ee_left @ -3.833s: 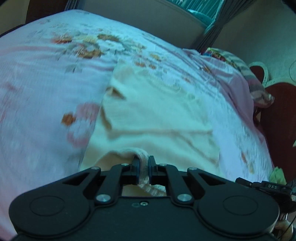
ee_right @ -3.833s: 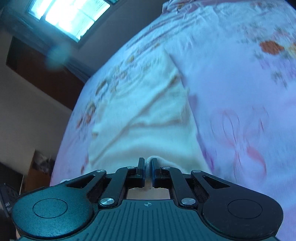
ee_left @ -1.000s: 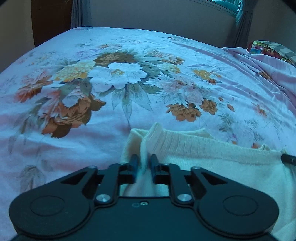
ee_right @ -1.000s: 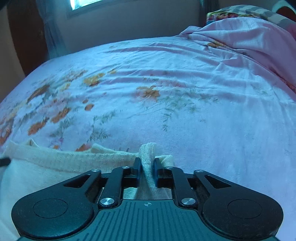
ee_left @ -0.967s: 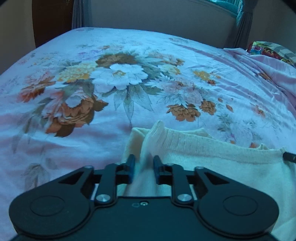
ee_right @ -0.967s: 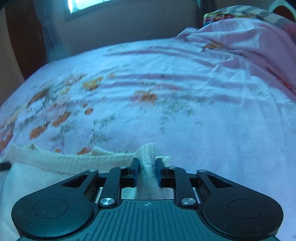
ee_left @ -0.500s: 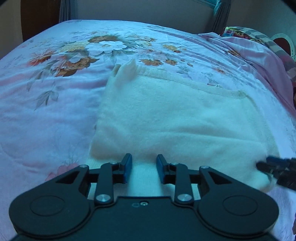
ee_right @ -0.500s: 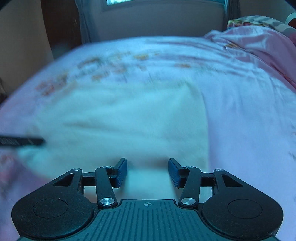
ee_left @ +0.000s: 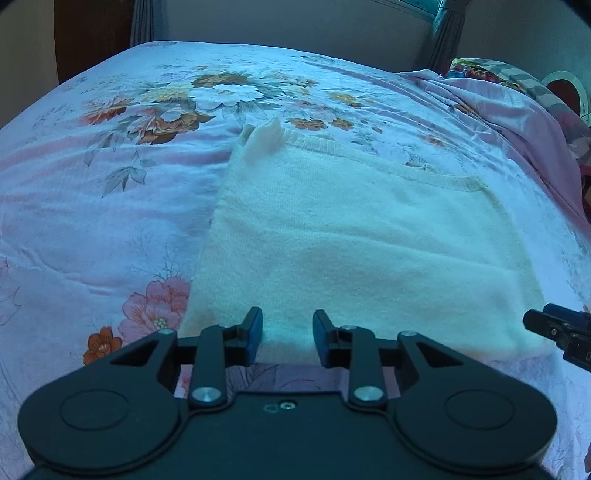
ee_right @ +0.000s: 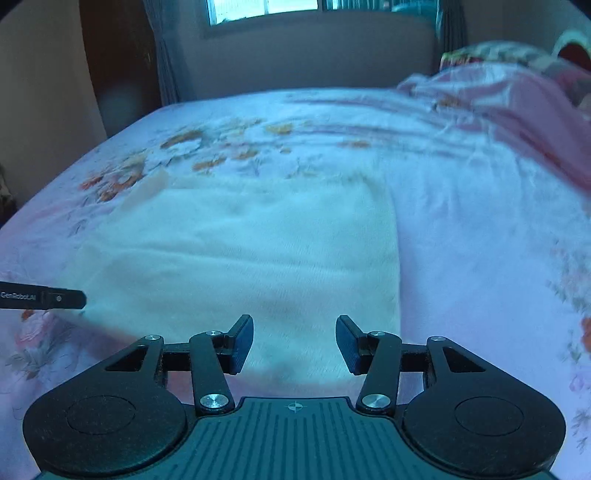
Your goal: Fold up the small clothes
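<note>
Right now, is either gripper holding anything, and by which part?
Nothing. Left gripper and right gripper have just opened their jaws; the cream garment lies free.

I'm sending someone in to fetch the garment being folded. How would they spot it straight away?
Find the bed under the window, covered by a pink floral sheet. Near its front edge lies a cream knit garment, folded into a rough rectangle with one corner poking up at its far left. It is the only plain, unpatterned fabric on the sheet.

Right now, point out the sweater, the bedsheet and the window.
sweater (ee_left: 351,236), left wrist view, middle of the folded knit.
bedsheet (ee_left: 92,206), left wrist view, bare floral cloth left of it.
window (ee_right: 266,8), right wrist view, bright pane.
</note>
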`<state>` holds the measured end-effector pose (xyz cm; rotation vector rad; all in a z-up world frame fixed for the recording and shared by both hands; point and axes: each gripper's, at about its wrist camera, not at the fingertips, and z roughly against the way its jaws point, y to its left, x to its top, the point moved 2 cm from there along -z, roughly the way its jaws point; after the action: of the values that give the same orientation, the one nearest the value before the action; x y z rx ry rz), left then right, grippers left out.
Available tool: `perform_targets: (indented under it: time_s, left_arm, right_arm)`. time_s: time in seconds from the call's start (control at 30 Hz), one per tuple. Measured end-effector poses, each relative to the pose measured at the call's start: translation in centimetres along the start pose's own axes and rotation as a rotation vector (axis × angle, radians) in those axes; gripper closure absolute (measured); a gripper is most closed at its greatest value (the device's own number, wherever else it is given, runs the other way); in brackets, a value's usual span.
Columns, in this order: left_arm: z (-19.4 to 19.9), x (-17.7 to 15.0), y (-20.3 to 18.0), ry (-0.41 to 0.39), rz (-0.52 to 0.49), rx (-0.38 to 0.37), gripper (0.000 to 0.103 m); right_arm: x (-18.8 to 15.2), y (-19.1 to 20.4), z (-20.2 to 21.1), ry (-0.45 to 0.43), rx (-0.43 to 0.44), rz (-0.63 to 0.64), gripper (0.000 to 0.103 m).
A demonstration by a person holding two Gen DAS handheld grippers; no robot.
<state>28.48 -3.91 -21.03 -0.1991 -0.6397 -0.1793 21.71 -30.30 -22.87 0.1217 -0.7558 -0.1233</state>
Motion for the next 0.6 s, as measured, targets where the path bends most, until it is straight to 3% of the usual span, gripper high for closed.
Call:
perform_targets:
  time_s: [0.03, 0.07, 0.23, 0.33, 0.47, 0.6]
  left_arm:
    - [-0.8, -0.2, 0.1, 0.018, -0.012, 0.015, 0.075]
    - [-1.3, -0.5, 0.1, 0.019, -0.019, 0.016, 0.074]
    - [0.1, 0.2, -0.1, 0.011, 0.007, -0.016, 0.071]
    - [0.0, 0.8, 0.2, 0.002, 0.017, -0.003, 0.068]
    - [-0.8, 1.9, 0.5, 0.014, 0.057, -0.019, 0.068]
    - [-2.1, 4.2, -0.2, -0.017, 0.036, -0.017, 0.068]
  right_arm:
    - [-0.3, -0.2, -1.0, 0.042, -0.015, 0.003, 0.054]
    - [-1.1, -0.6, -2.9, 0.14, -0.026, -0.004, 0.054]
    - [-0.6, -0.8, -1.7, 0.106, 0.003, -0.055, 0.053]
    - [-0.2, -0.9, -0.8, 0.056, 0.01, -0.086, 0.04]
    - [0.9, -0.6, -1.2, 0.049, 0.04, -0.103, 0.039]
    - [3.4, -0.2, -2.7, 0.017, 0.04, -0.074, 0.039]
